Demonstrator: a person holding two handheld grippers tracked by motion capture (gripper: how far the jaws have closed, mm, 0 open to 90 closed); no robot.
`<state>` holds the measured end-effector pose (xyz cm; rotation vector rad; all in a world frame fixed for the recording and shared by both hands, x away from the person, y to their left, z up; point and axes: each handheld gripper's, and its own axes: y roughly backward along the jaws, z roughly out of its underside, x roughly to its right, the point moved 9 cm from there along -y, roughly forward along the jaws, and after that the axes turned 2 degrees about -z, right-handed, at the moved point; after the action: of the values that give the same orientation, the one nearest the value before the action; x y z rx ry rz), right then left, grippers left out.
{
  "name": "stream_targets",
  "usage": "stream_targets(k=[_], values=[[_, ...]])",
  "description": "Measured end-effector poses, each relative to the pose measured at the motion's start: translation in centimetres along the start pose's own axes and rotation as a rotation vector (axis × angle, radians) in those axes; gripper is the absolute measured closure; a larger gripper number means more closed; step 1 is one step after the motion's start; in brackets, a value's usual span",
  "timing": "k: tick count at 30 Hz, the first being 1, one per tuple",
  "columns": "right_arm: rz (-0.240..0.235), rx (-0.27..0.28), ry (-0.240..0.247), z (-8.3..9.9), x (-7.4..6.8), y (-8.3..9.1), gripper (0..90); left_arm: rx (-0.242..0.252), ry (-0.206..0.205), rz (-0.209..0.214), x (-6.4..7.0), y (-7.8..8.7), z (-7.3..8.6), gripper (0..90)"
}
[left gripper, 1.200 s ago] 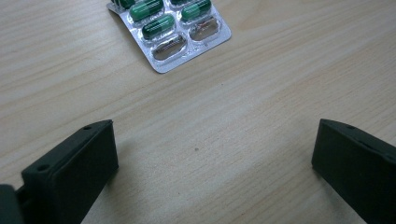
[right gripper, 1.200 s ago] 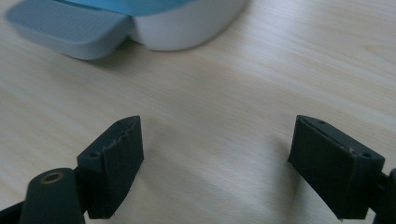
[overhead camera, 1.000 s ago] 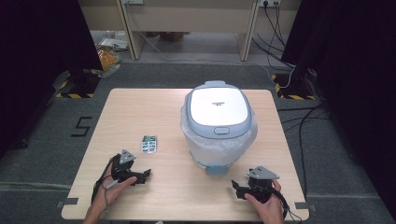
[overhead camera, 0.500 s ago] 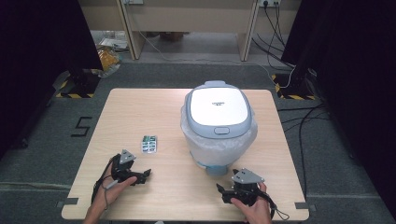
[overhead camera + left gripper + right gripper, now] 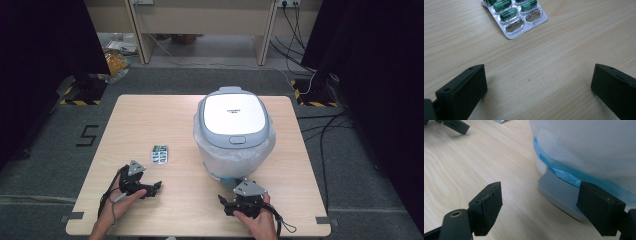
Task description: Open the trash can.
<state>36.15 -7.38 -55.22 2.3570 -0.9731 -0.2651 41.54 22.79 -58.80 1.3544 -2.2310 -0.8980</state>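
While both grippers gape empty, the blister pack [image 5: 514, 17] holds green capsules.

On the table [image 5: 150, 120], the rice cooker [image 5: 234, 127] stands right of centre, toward two o'clock from the table's middle. The blister pack [image 5: 160, 154] lies at about nine o'clock from the cooker, well apart from it, nearer the front edge. The left gripper [image 5: 152, 188] sits at six o'clock from the pack, near it, on the table's front left. The right gripper [image 5: 227, 204] sits at six o'clock from the cooker, just before its base, and at three o'clock from the left gripper, well apart.
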Motion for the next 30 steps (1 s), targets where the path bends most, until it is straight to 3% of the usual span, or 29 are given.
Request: stream_targets(k=[7,12,30], values=[[0.012,0.004,0.010,0.2,0.0,-0.6,21.0,0.000,0.000,0.000,0.0,0.0,0.0,0.0],[0.031,-0.013,0.056,0.6,-0.3,-0.9,18.4,0.000,0.000,0.000,0.0,0.0,0.0,0.0],[0.037,-0.035,0.075,0.9,-0.3,-1.1,18.5,0.000,-0.001,0.000,0.0,0.0,0.0,0.0]])
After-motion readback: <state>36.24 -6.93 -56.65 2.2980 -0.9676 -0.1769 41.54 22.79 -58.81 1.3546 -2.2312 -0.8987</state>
